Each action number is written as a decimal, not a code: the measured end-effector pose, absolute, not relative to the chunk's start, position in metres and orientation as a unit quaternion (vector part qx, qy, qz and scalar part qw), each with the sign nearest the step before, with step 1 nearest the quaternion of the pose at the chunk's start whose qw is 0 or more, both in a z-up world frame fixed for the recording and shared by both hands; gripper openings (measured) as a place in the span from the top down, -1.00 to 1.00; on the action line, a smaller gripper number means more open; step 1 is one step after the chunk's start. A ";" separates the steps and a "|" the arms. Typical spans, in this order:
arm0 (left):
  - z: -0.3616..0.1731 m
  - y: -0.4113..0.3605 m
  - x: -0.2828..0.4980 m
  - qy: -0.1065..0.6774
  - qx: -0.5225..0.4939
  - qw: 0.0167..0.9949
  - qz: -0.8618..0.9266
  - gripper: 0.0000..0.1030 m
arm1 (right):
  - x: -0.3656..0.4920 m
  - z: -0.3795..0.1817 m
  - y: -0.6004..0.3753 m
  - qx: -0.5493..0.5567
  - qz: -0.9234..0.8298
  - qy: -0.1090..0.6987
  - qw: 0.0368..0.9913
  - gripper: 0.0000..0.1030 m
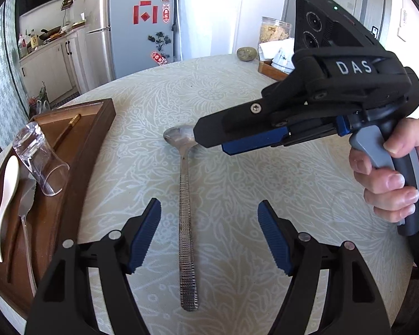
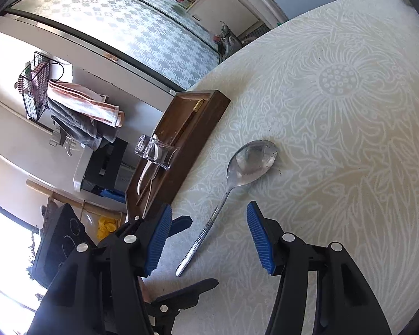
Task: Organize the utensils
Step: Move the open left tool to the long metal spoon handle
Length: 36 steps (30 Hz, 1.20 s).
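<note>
A metal spoon [image 1: 185,195] with a textured handle lies on the patterned tablecloth, bowl pointing away from me. My left gripper [image 1: 209,237] is open, hovering with its blue pads either side of the spoon's handle and not touching it. My right gripper [image 1: 212,143] comes in from the right in a person's hand, its tips just over the spoon's bowl. In the right wrist view that gripper [image 2: 209,237] is open above the spoon [image 2: 251,162], with the handle running between its pads. A brown wooden tray [image 1: 97,128] lies to the left.
The tray [image 2: 206,117] holds a clear glass [image 1: 39,159] on its side, a white ceramic spoon [image 1: 7,195], a metal utensil [image 1: 25,223] and gold-tipped chopsticks [image 1: 69,125]. At the table's far side stand a jar [image 1: 273,30], a small wooden box [image 1: 271,69] and a round object [image 1: 246,53].
</note>
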<state>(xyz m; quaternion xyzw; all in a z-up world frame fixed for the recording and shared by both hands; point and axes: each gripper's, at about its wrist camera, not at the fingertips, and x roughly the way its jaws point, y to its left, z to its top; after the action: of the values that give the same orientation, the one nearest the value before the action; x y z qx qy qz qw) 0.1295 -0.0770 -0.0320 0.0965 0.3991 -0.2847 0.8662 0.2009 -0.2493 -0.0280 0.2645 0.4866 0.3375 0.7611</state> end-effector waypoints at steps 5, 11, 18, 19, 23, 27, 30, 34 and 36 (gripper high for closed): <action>-0.034 -0.076 0.133 0.407 0.097 0.865 -0.278 -0.45 | 0.205 -0.030 -0.247 0.261 0.327 0.490 0.765 -0.10; -0.037 -0.080 0.138 0.418 0.102 0.861 -0.273 -0.45 | 0.212 -0.036 -0.248 0.264 0.312 0.495 0.767 -0.10; -0.037 -0.084 0.145 0.422 0.102 0.859 -0.273 -0.45 | 0.215 -0.039 -0.250 0.261 0.303 0.497 0.770 -0.10; -0.038 -0.084 0.146 0.422 0.102 0.859 -0.273 -0.45 | 0.215 -0.039 -0.250 0.261 0.303 0.497 0.770 -0.10; -0.040 -0.085 0.145 0.422 0.106 0.858 -0.271 -0.45 | 0.217 -0.039 -0.249 0.260 0.302 0.497 0.770 -0.10; -0.040 -0.086 0.146 0.422 0.106 0.859 -0.272 -0.44 | 0.218 -0.039 -0.248 0.264 0.302 0.497 0.769 -0.10; -0.040 -0.087 0.146 0.421 0.107 0.858 -0.273 -0.37 | 0.220 -0.040 -0.247 0.267 0.303 0.497 0.768 -0.10; -0.039 -0.089 0.146 0.419 0.112 0.857 -0.280 -0.31 | 0.223 -0.040 -0.247 0.277 0.307 0.497 0.763 -0.10; -0.040 -0.090 0.147 0.418 0.114 0.856 -0.280 -0.29 | 0.224 -0.040 -0.247 0.279 0.307 0.497 0.762 -0.10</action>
<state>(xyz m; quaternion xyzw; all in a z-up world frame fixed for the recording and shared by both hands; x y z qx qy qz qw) 0.1465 -0.0898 -0.0399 0.1138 0.4184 -0.2802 0.8564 0.2242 -0.2470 -0.0405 0.2790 0.4974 0.3065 0.7621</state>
